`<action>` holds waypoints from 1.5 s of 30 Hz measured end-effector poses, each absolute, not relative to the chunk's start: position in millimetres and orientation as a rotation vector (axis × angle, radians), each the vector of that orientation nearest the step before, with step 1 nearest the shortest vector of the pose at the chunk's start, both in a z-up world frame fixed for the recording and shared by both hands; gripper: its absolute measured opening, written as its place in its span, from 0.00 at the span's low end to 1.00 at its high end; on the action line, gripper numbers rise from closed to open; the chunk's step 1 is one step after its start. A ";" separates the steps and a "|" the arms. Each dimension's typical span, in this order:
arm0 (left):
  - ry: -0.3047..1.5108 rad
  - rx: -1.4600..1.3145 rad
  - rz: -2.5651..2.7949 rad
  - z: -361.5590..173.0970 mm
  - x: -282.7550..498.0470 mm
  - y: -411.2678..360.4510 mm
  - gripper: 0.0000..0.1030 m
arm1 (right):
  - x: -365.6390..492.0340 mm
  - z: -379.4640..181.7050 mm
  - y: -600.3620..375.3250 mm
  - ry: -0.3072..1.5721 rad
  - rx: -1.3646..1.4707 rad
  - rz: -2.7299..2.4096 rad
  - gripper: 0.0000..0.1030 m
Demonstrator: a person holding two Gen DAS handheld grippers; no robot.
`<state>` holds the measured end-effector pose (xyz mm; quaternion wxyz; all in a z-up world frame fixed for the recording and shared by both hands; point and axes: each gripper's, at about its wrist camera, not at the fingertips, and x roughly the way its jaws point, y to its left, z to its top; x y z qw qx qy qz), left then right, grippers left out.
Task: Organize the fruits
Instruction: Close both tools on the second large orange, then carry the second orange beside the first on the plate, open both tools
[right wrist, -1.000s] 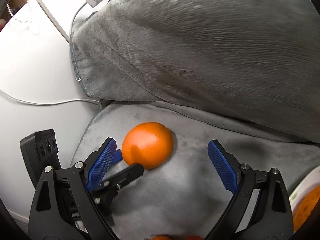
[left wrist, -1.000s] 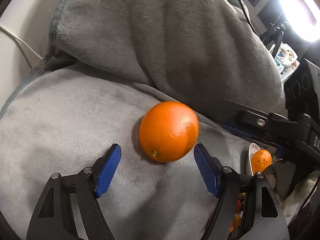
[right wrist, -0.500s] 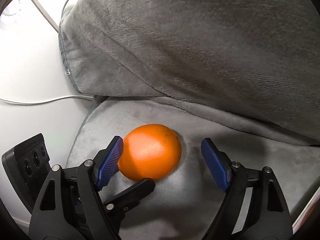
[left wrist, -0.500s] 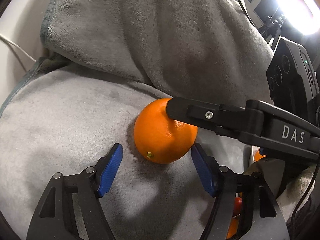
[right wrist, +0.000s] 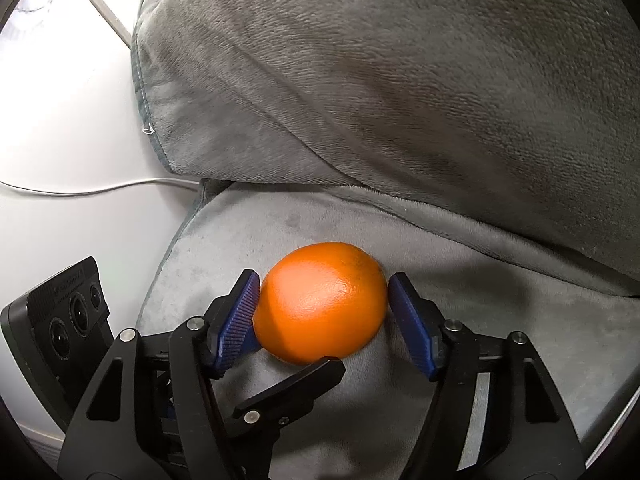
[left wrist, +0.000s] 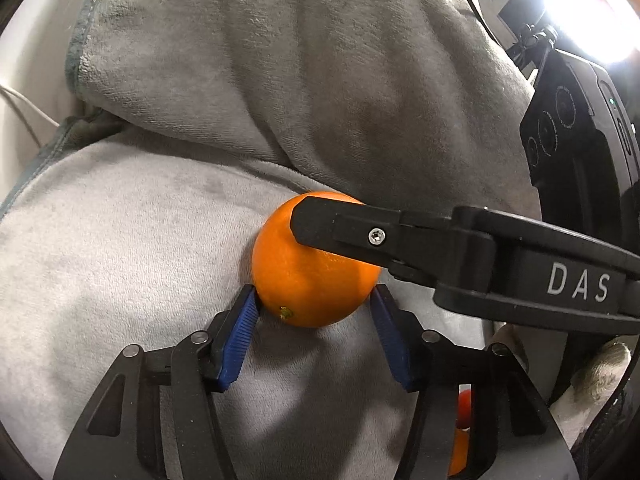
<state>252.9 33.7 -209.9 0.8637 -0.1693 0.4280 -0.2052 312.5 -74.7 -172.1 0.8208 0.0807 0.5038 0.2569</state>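
Observation:
A large orange (left wrist: 308, 280) lies on a grey plush blanket (left wrist: 120, 260), close to a grey cushion. My left gripper (left wrist: 314, 300) has its blue pads touching both sides of the orange's near part. My right gripper (right wrist: 322, 300) reaches in from the right; its blue pads also press against the orange (right wrist: 320, 300) on both sides. One black finger of the right gripper (left wrist: 360, 232) crosses over the orange's top in the left wrist view. A left gripper finger (right wrist: 292, 388) shows under the orange in the right wrist view.
A big grey cushion (right wrist: 400, 100) rises right behind the orange. A white surface with a thin cable (right wrist: 80, 188) lies to the left. Small orange and red fruits (left wrist: 460, 432) show at the lower right behind my left gripper. A bright lamp (left wrist: 580, 8) glares at the top right.
Both grippers have moved in and closed from wide open onto the orange. The right gripper came in from the right over the orange. The orange has stayed in place.

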 end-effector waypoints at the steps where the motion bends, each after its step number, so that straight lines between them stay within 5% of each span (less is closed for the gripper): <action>1: 0.897 -0.353 -0.430 -209.4 252.2 33.2 0.55 | 312.2 -172.0 -75.6 1.071 0.171 0.546 0.67; 45: 0.834 -0.203 -0.614 -150.8 145.4 -106.0 0.54 | 169.8 -108.3 -220.6 0.953 0.240 0.440 0.67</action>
